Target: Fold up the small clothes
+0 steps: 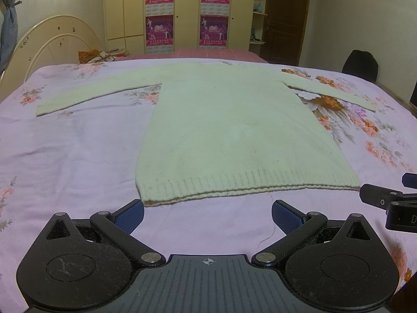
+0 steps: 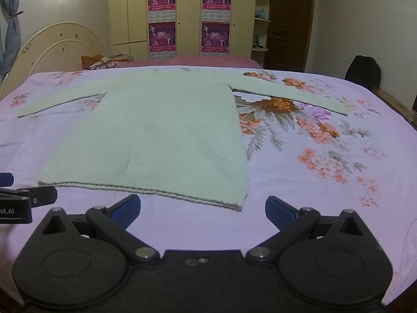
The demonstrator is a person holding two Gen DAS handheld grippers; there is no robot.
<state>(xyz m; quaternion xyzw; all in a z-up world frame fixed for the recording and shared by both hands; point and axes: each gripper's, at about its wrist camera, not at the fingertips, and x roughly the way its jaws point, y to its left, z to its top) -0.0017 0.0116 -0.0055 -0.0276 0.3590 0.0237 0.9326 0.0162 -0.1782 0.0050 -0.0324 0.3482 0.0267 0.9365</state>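
Observation:
A pale green knitted sweater [image 1: 229, 122] lies flat on the floral pink bedsheet [image 1: 73, 151], both sleeves spread out, ribbed hem nearest me. My left gripper [image 1: 207, 215] is open and empty, just short of the hem's left part. In the right wrist view the sweater [image 2: 156, 130] lies left of centre. My right gripper [image 2: 202, 210] is open and empty, just short of the hem's right corner. The right gripper also shows at the right edge of the left wrist view [image 1: 391, 203]. The left gripper shows at the left edge of the right wrist view [image 2: 18, 198].
A cream headboard [image 1: 52, 41] stands at the far left. A second bed with a pink cover [image 1: 203, 53] and a wardrobe with posters [image 1: 182, 13] lie beyond. A dark chair back [image 1: 361, 65] stands at the far right. A loose thread [image 1: 271, 224] lies on the sheet.

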